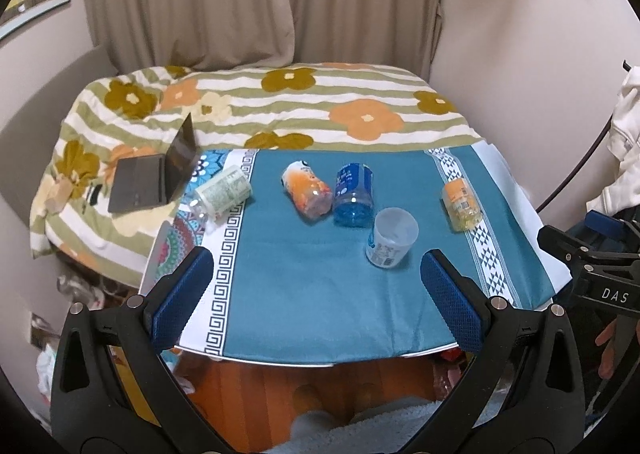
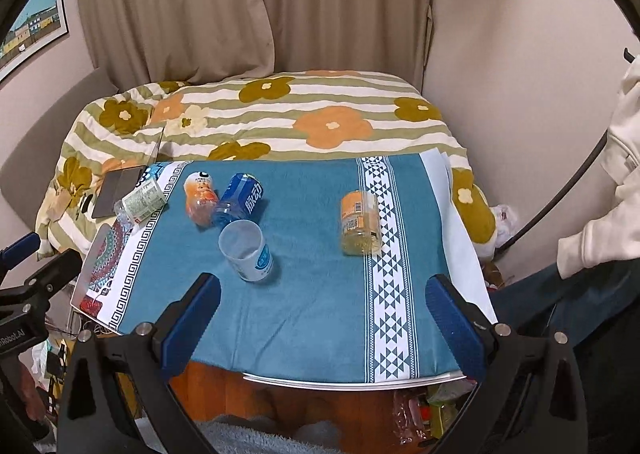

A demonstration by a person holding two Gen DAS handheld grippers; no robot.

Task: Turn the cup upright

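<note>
Both my hand-held grippers, left point(image 1: 316, 278) and right point(image 2: 322, 304), hover wide apart, holding nothing. Cup point(image 1: 391, 238) stands mouth-up on the surface point(image 1: 304, 294).

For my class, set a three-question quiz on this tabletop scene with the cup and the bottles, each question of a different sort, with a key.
1. True or false: the translucent cup stands with its mouth facing up.
2. Which bottle lies nearest the cup? A) blue bottle B) pale green-label bottle C) yellow bottle on the patterned band
3. Fill in: both the left hand-held gripper and the right hand-held gripper are ____ and hold nothing.

Key: 1 true; 2 A; 3 open
</note>
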